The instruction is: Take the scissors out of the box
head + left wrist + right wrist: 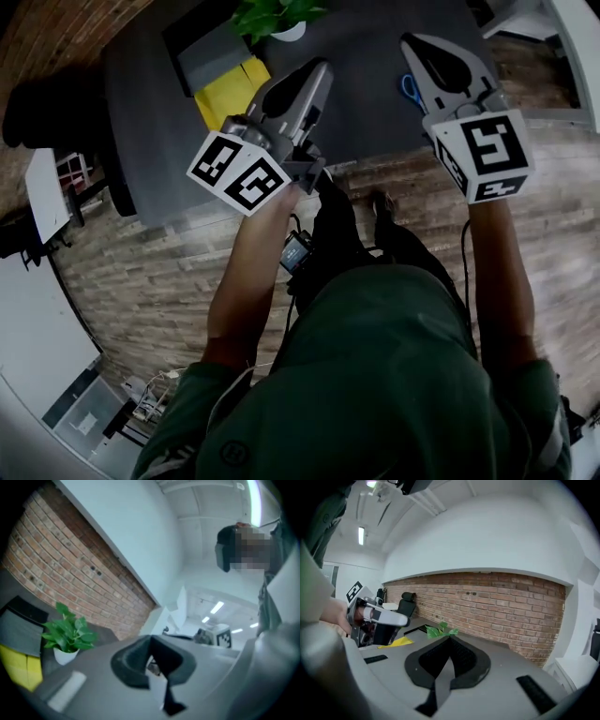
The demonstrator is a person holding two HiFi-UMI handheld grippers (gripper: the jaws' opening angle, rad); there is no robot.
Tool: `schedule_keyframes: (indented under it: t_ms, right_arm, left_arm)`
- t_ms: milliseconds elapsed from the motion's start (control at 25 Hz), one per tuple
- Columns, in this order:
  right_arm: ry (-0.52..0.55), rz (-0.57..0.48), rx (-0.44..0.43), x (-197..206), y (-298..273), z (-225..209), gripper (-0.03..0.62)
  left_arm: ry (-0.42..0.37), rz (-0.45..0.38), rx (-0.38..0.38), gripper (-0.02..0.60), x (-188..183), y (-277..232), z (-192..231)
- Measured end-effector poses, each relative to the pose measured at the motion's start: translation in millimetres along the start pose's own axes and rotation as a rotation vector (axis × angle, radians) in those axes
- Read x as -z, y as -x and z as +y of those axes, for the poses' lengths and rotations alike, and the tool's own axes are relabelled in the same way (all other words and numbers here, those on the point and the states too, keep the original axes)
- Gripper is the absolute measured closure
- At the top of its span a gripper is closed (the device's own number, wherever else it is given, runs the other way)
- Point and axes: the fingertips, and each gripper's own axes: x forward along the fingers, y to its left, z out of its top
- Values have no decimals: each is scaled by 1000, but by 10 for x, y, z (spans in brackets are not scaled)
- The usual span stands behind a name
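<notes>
We hold left gripper (322, 67) and right gripper (413, 40) raised off the desk (375, 117), fingers together on nothing, which looks like an idle pose. Scissors (410, 89) lie on the desk just beside the right one.

Brick wall (487, 602), wood-plank floor (169, 272), dark table (150, 122), white ceiling (487, 531) w/ strip lights (361, 535)

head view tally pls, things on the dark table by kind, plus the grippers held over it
potted plant: 1
yellow object: 1
grey object: 1
blue-handled scissors: 1
grippers: 2 (left gripper, right gripper)
total: 6
</notes>
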Motion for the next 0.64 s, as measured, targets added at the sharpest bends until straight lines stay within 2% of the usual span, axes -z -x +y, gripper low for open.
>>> schedule_keyframes:
  t_ms: [240,640]
  right_arm:
    - [69,-39,-64,-333,192,288,588]
    - [85,-40,-132,-287,712,719,588]
  left_arm:
    - [-37,-41,-33,584,-148,298,-112]
    - [-38,-36,-80,583,88,781,-480]
